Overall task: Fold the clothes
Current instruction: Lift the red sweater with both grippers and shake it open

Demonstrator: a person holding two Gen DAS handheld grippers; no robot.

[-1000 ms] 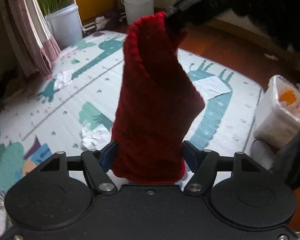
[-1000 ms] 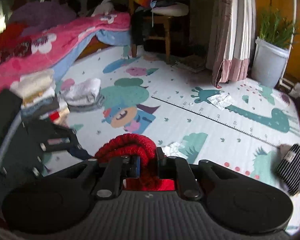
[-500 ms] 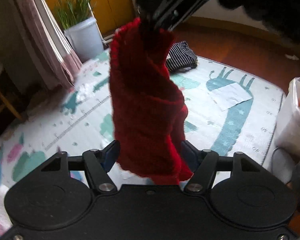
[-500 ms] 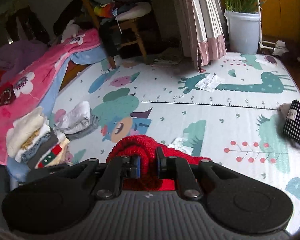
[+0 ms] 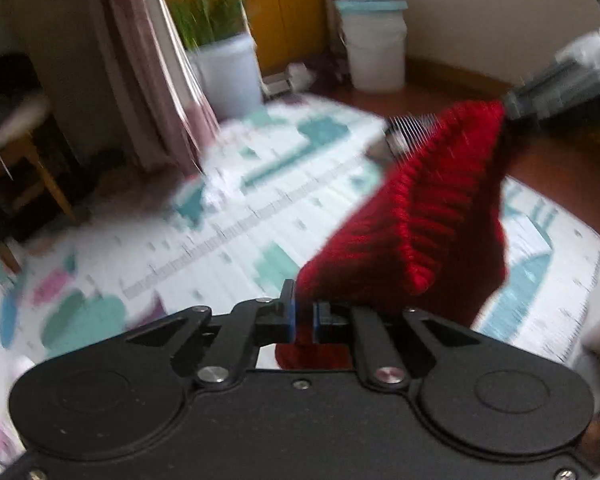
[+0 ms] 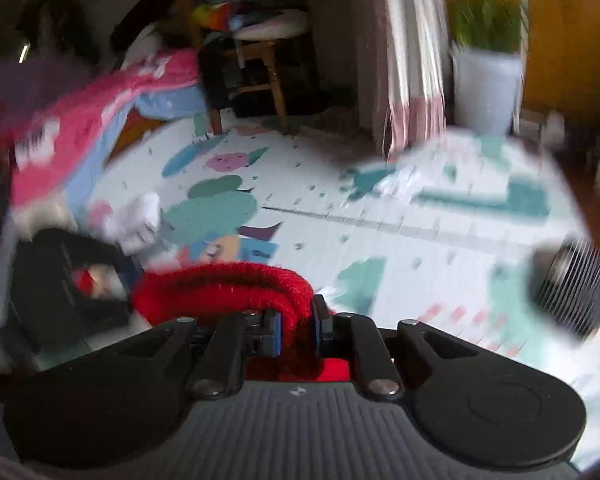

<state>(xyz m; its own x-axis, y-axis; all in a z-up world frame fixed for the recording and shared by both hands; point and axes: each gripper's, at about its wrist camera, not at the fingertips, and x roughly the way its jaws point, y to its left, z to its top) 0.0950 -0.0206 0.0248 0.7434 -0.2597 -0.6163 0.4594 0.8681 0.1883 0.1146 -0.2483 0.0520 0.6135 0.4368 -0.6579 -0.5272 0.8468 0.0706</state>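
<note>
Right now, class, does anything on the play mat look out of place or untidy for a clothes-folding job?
Yes. Crumpled white scraps lie loose on the play mat, and a striped dark item sits apart from the others at the mat's right edge. The red knit hangs bunched between both claws, not yet flat.

The play mat point(image 5: 204, 248) is lying mostly bare through the middle, leaving wide room to pass, with only a striped bundle point(image 6: 576, 284) sitting at its right edge and white clothes point(image 6: 136, 220) lying at its near left. On the far side a curtain point(image 5: 156, 80), a planter point(image 5: 228, 76) and a white bucket point(image 5: 376, 48) are closing the way. A chair point(image 6: 260, 68) and a pink blanket point(image 6: 92, 128) are blocking the far left.
</note>
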